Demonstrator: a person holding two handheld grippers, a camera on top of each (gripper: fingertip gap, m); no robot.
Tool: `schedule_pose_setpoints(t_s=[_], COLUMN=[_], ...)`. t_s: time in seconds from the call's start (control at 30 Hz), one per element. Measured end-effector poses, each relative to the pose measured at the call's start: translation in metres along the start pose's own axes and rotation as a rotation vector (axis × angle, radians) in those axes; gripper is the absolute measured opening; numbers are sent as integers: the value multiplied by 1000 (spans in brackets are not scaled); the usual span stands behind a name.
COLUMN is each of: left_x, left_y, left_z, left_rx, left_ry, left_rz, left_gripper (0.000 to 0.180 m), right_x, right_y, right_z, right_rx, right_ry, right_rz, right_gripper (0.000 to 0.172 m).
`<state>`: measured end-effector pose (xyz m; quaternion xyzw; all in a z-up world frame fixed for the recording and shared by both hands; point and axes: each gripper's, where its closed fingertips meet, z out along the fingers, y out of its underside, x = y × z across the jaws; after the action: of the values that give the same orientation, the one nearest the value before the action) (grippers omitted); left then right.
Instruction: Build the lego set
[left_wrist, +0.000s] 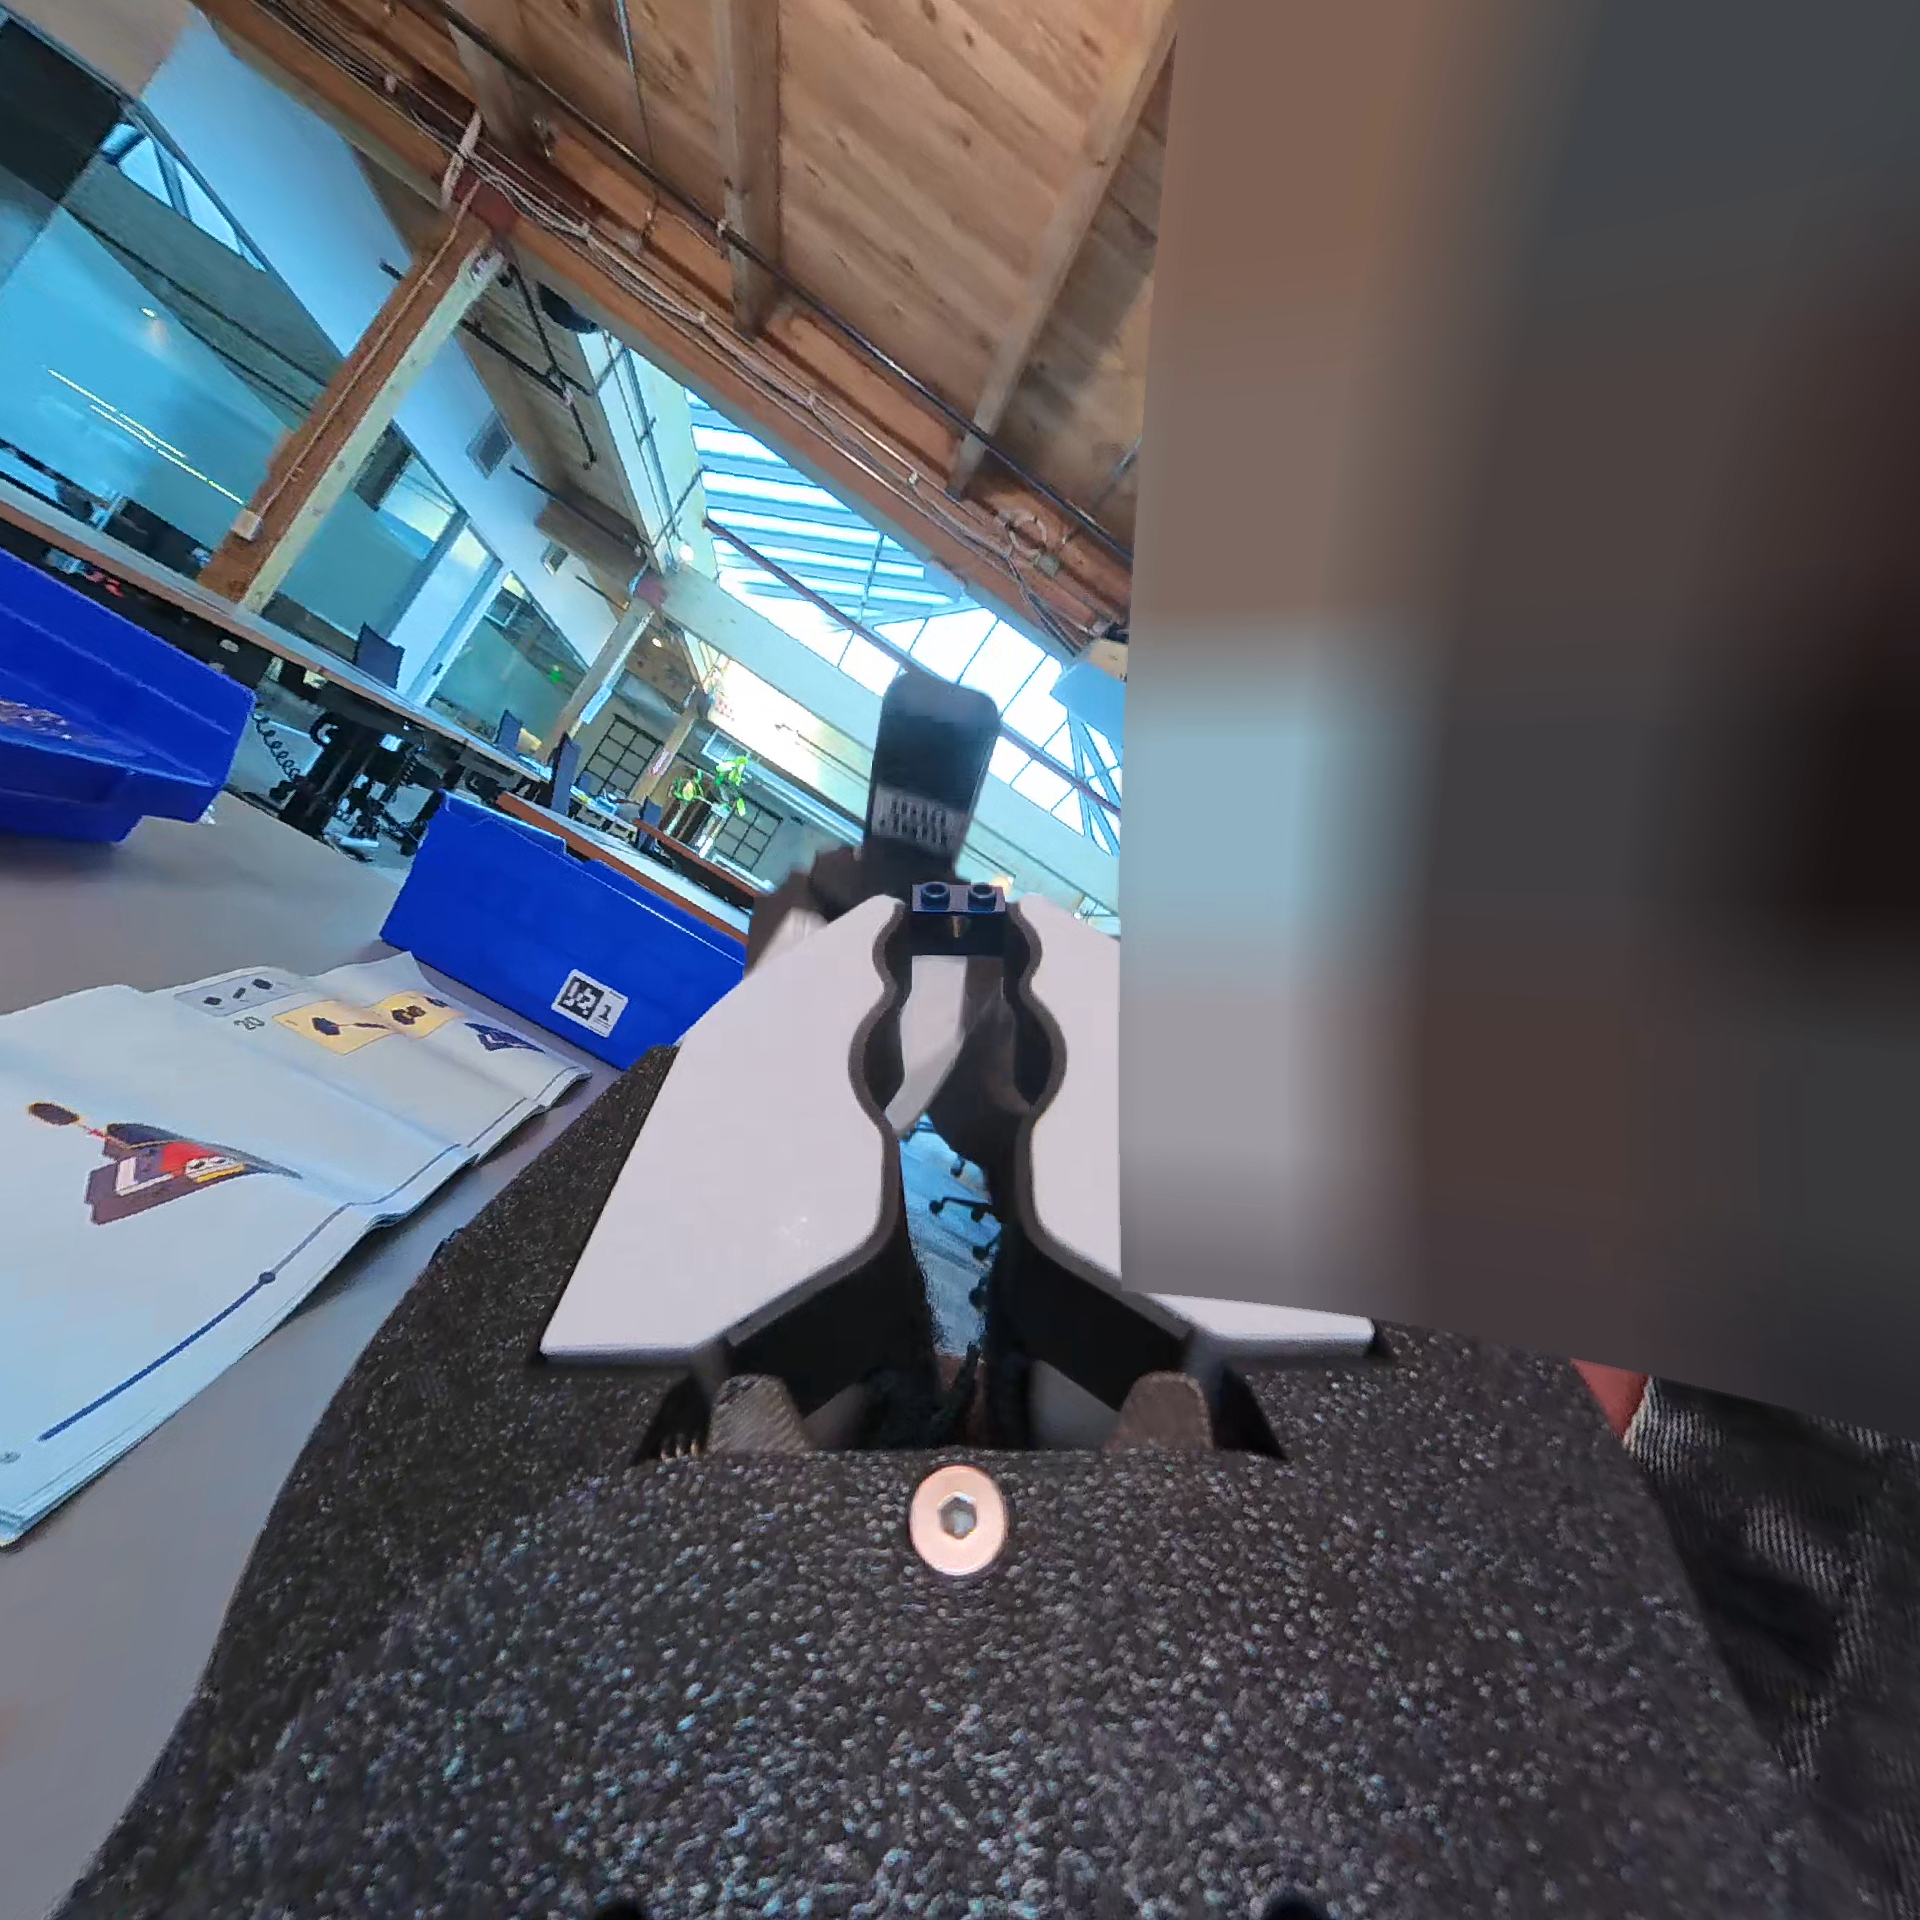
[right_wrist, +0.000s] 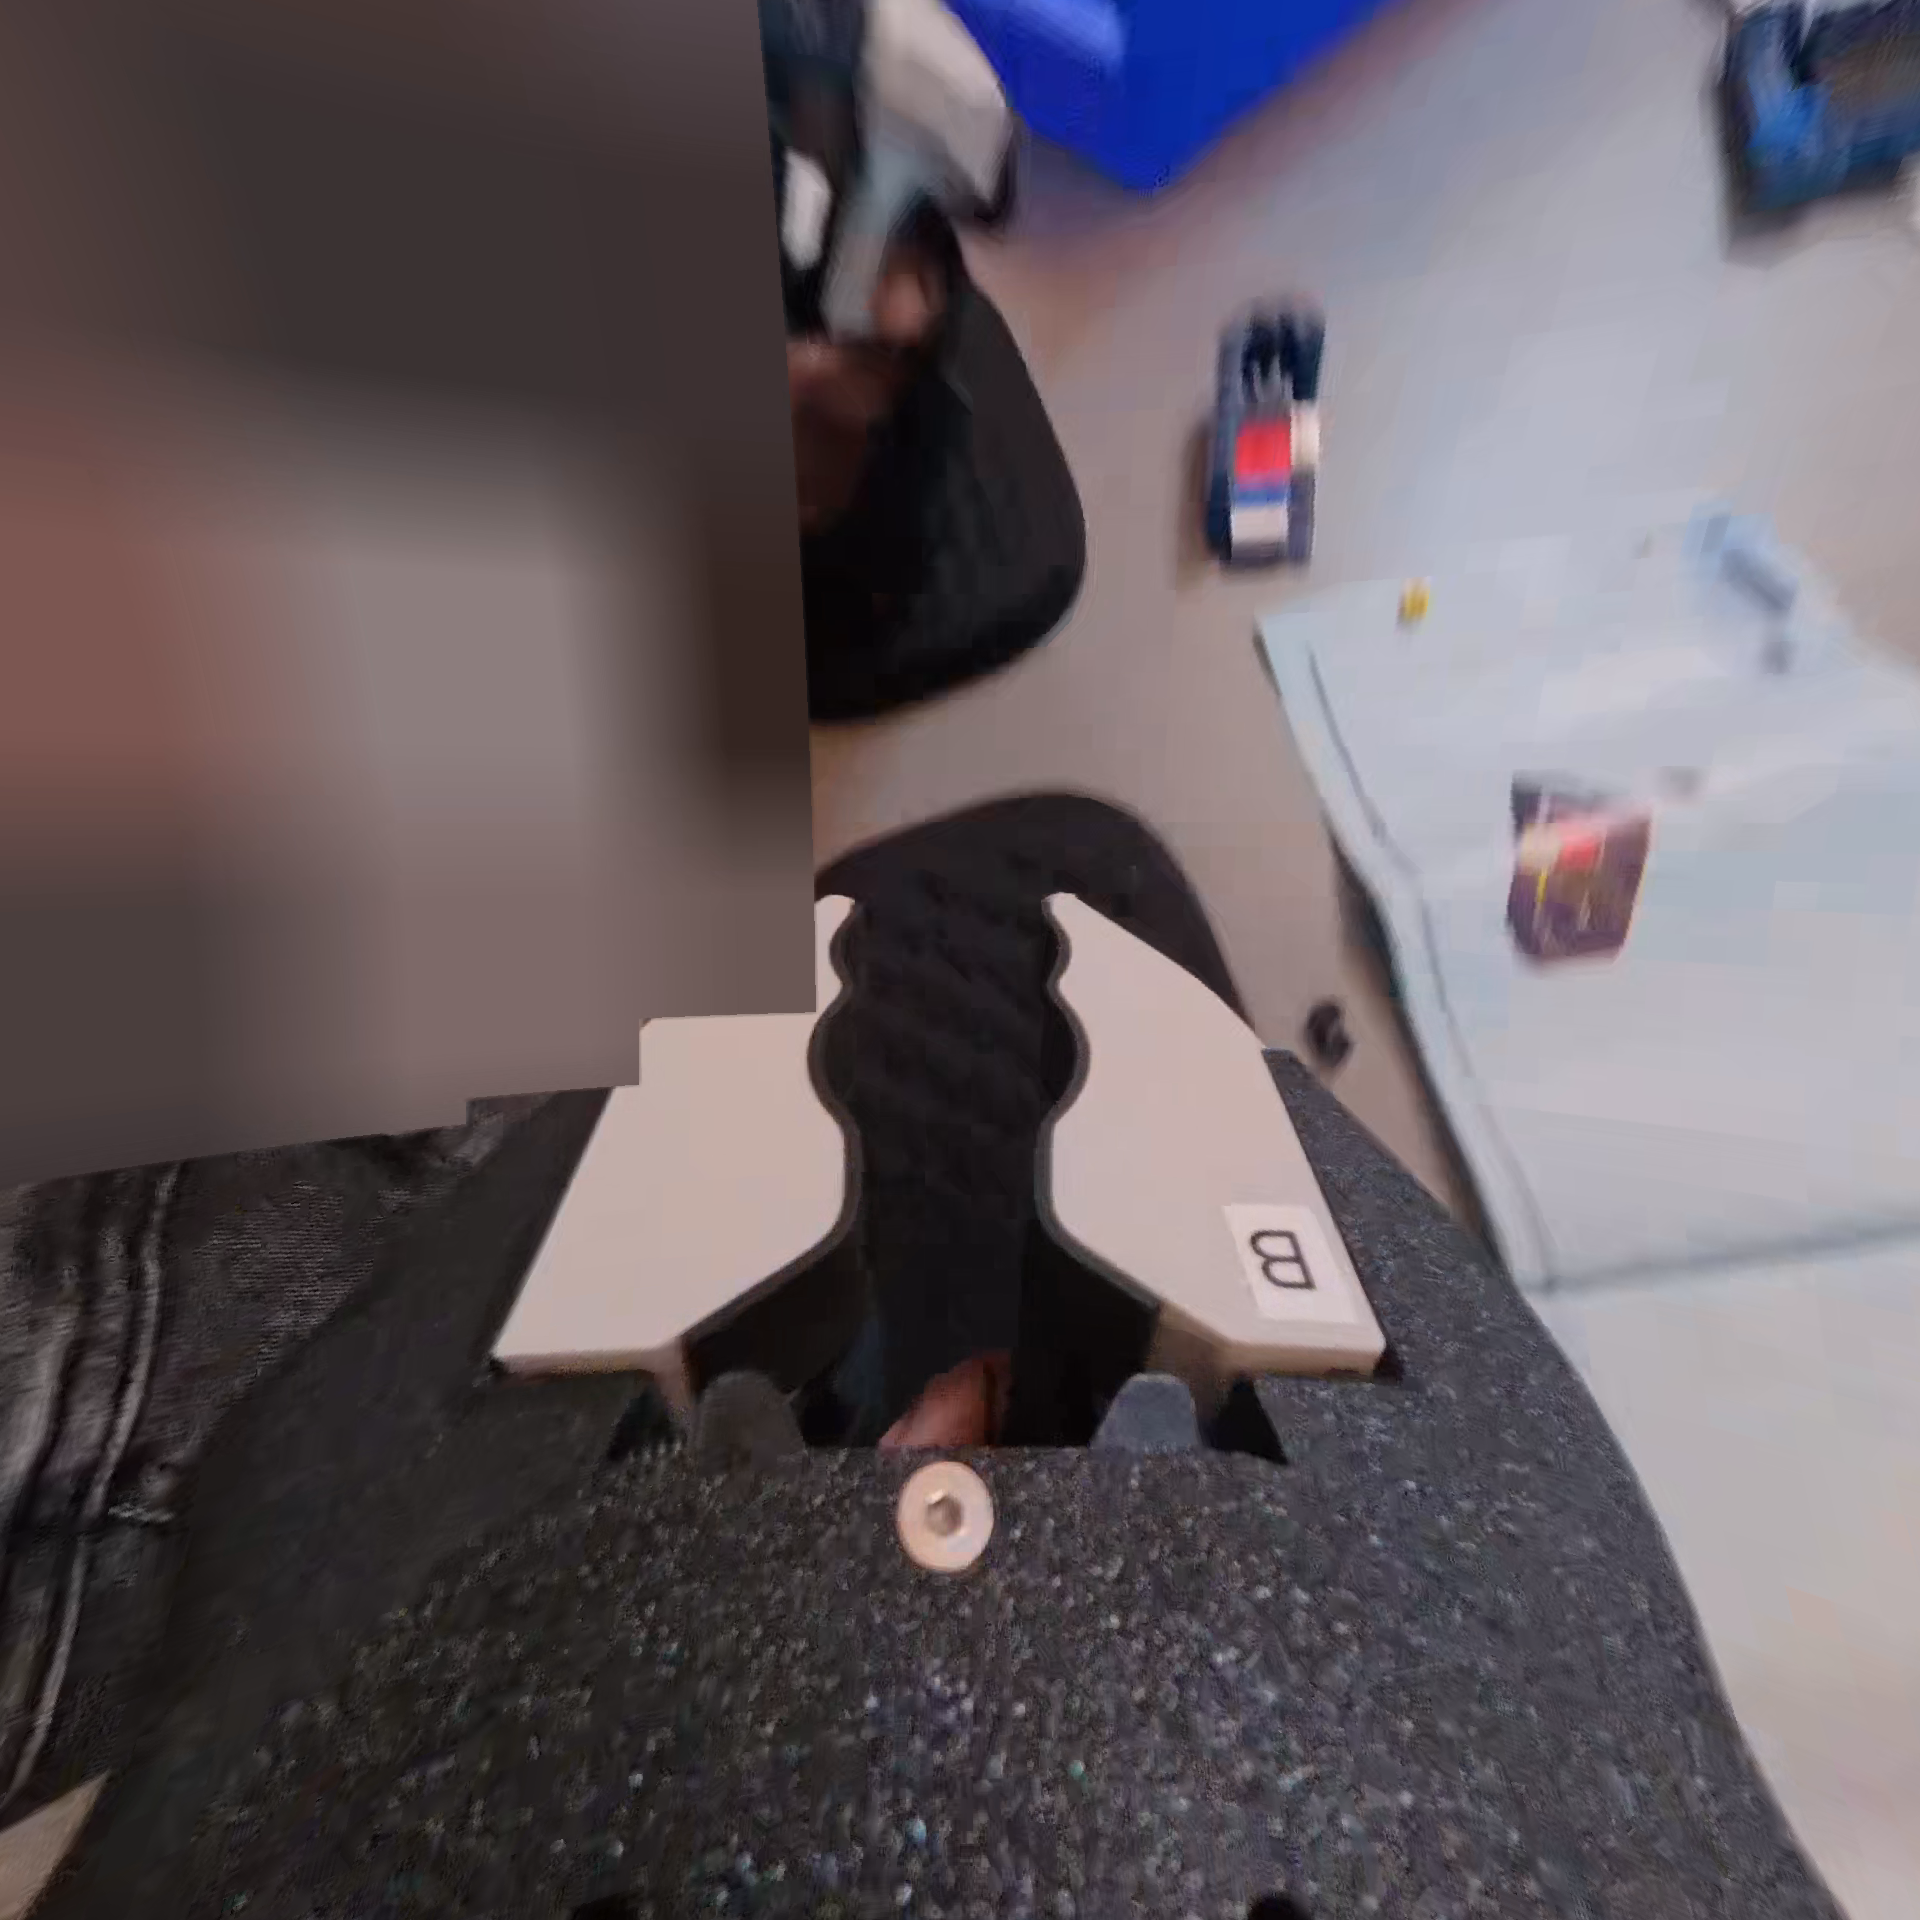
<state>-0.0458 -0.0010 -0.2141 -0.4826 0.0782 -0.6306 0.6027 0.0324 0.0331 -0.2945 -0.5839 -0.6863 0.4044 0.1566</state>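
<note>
My left gripper (left_wrist: 961, 927) is shut on a small dark blue two-stud brick (left_wrist: 961, 920), pinched between its fingertips and held up above the table. Just behind the brick stands a black finger pad (left_wrist: 930, 769) of the other gripper. My right gripper (right_wrist: 948, 914) is open, with nothing between its pads; a black textured shape (right_wrist: 1039, 842) lies behind the gap. The left gripper shows blurred at the top of the right wrist view (right_wrist: 904, 135).
An open instruction booklet (left_wrist: 208, 1143) lies on the grey table (left_wrist: 156, 914), and also shows in the right wrist view (right_wrist: 1662, 1039). Blue bins (left_wrist: 540, 935) (left_wrist: 94, 717) stand behind it. A small brick model (right_wrist: 1262, 447) sits on the table.
</note>
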Motion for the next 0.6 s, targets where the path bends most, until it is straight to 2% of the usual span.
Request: schedule_pose_setpoints(t_s=[0.13,0.2,0.27,0.33,0.4,0.5,0.6], left_x=[2,2,2,1,2,2,0], left_y=[1,0,0,2,4,2,0], left_z=[-1,-2,-2,-2,-1,-2,-4], left_rx=[-2,2,7,-5,-16,-4,8], left_ry=[10,16,27,26,27,22,25], left_rz=[-2,-22,-42,-51,-43,-46,-60], left_gripper=[16,16,16,16,16,16,16], right_x=[1,0,4,3,8,7,16], right_y=[27,42,45,34,30,33,38], right_z=[10,14,13,11,7,13,21], right_rx=[-33,-81,-109,-105,-177,-310,-452], right_ry=[73,114,197,241,277,229,191], right_rz=[299,340,138,-85,-244,-473,-605], right_gripper=[18,21,17,18,18,16,16])
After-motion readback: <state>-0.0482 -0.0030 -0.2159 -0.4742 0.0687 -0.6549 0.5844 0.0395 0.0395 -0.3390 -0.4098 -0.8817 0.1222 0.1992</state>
